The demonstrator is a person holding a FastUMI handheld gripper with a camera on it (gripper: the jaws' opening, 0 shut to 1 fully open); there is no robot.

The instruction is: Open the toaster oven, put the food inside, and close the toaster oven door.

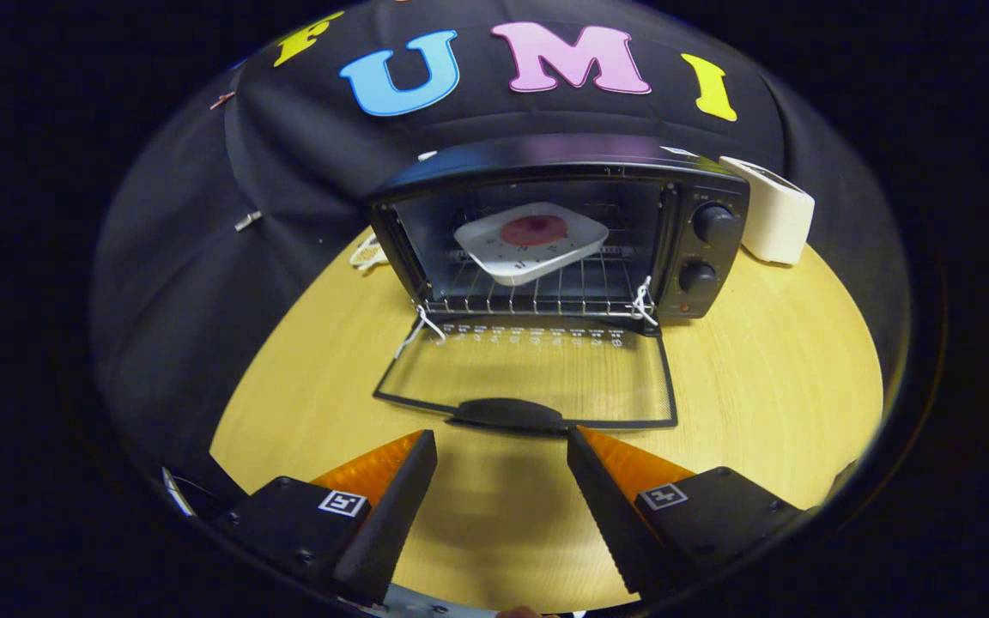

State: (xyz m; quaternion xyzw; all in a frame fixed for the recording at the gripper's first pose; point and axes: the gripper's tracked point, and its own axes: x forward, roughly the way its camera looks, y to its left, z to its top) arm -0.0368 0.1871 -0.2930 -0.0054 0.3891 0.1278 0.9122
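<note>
Gripper view: the gripper (501, 439) hangs above the near part of the wooden table (769, 403), fingers spread wide and holding nothing. Just ahead of them lies the handle of the toaster oven door (529, 378), folded down flat. The toaster oven (709, 249) stands toward the table's far edge. The food (533, 230) sits on a white plate (580, 245) on the rack inside. A white appliance (773, 215) stands just right of the oven.

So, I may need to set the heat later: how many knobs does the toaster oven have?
2: the upper knob and the lower knob, stacked on the toaster oven panel right of the open door. The open tool holds nothing.
</note>
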